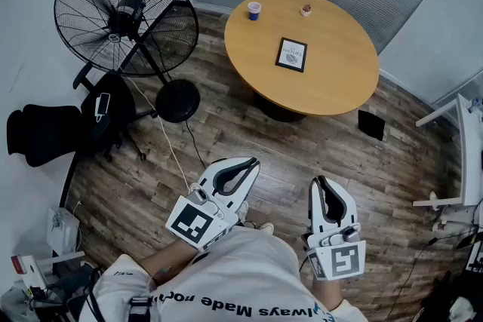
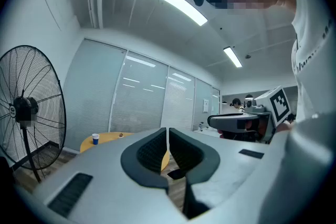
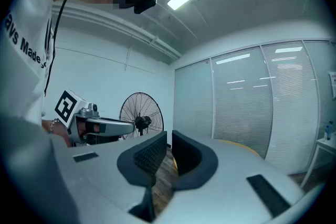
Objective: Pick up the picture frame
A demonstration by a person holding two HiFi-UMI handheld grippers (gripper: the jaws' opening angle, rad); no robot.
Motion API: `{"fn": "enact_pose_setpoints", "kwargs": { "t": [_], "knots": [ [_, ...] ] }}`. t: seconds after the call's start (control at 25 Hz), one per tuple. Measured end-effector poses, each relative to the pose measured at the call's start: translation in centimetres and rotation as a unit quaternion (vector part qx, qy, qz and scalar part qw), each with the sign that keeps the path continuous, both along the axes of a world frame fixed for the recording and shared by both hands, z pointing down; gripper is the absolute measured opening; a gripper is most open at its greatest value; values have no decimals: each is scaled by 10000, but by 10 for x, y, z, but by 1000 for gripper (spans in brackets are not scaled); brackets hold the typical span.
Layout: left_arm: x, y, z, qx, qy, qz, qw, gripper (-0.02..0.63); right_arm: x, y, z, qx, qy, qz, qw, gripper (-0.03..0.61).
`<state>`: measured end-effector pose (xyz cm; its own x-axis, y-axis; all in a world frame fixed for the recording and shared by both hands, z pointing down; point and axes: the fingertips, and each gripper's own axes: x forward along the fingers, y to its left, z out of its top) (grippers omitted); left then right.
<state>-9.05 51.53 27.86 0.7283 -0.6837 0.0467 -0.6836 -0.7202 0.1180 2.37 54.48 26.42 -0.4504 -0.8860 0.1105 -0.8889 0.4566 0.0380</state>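
The picture frame (image 1: 292, 54), black-edged with a white print, lies flat near the middle of the round wooden table (image 1: 332, 87). Both grippers are held low by the person's body, well short of the table. My left gripper (image 1: 254, 161) points toward the table with its jaws together and nothing in them. My right gripper (image 1: 321, 180) is also shut and empty. The left gripper view has my left gripper (image 2: 167, 140) in front of the table's edge (image 2: 107, 139). The right gripper view shows my right gripper (image 3: 169, 145). Neither gripper view shows the frame.
A blue cup (image 1: 254, 10) and a small brown object (image 1: 306, 10) sit at the table's far side. A large black floor fan (image 1: 124, 19) with its round base (image 1: 177, 100) stands left, beside a black chair (image 1: 45, 133). A white desk (image 1: 472, 154) is at right.
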Motion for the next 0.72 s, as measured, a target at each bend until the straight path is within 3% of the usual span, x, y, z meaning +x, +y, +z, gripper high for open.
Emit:
{"fn": "enact_pose_setpoints", "kwargs": {
  "t": [0.72],
  "knots": [
    [-53, -20, 12, -88, 42, 7, 10000, 37, -40, -18, 4, 5, -39, 265, 9996, 54]
  ]
}}
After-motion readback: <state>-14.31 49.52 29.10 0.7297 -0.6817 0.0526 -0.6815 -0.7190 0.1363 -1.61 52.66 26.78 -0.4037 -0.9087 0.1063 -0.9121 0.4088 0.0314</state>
